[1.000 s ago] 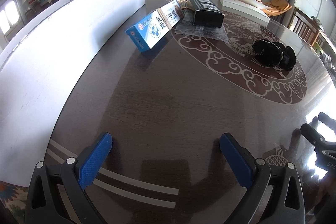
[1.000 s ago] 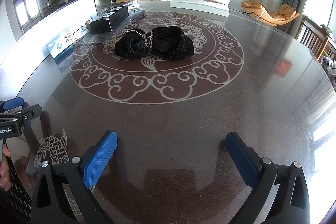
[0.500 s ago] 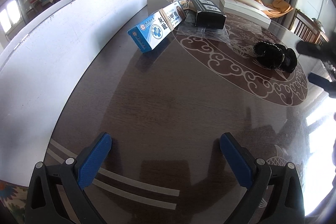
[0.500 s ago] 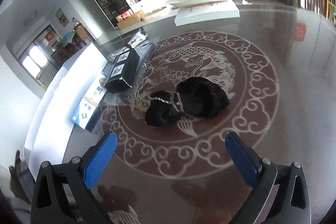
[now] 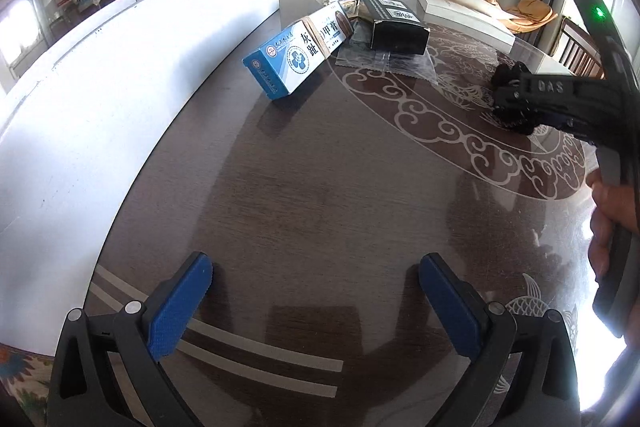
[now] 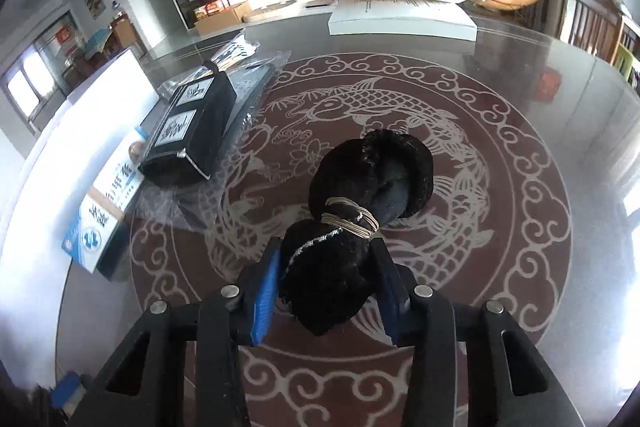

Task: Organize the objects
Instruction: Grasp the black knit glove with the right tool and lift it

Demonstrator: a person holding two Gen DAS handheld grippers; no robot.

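Black fuzzy bundle point(image 6: 360, 227) now between right gripper point(image 6: 326, 291) jaws.

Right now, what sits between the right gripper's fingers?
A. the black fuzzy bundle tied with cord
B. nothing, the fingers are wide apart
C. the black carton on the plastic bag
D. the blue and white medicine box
A: in the right wrist view the right gripper has both blue pads pressed against the near lobe of the black fuzzy bundle.
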